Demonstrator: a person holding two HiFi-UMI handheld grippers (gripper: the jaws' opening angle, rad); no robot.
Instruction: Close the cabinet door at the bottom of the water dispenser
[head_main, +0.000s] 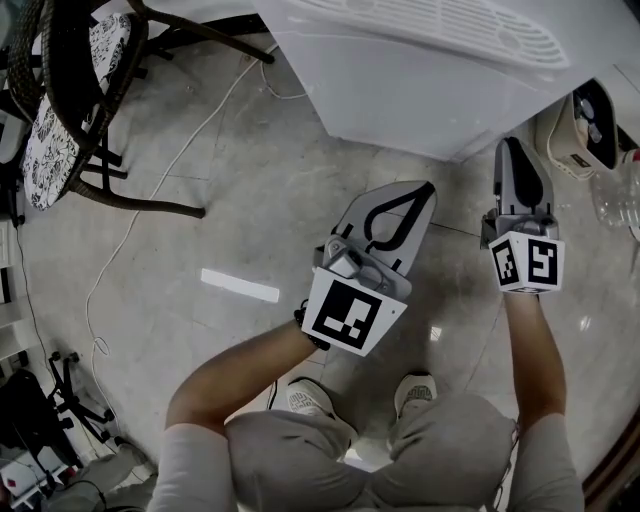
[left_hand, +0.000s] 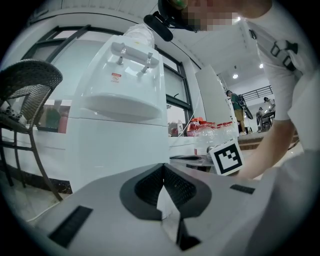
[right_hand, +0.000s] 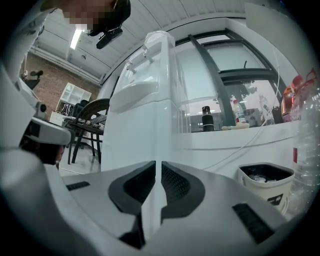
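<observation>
cabinet door (left_hand: 117, 150), can you make it out?

barely. starting at the tools: the left gripper (left_hand: 163, 166) has its ribbed dark pads pressed tip to tip, holding nothing. the right gripper (right_hand: 155, 162) shows a thin slit between its pads, with nothing in it. both point level at the water dispenser (left_hand: 120, 95), which stands just beyond them. the door is the plain white lower front, under the tap shelf. i cannot pick out its edges or hinge, and it looks flush with the body.

which way does it face?

toward the person, on the near side. the dispenser stands upright, long axis vertical. the head view shows only its slotted top, cut off at the far edge, and the front is hidden there.

and around it?

the body is a smooth white plastic box with a rounded shelf. there is a glossy stone floor (head_main: 250, 200), a woven chair (head_main: 70, 100) far left and a white bin (right_hand: 265, 177) to the right.
</observation>
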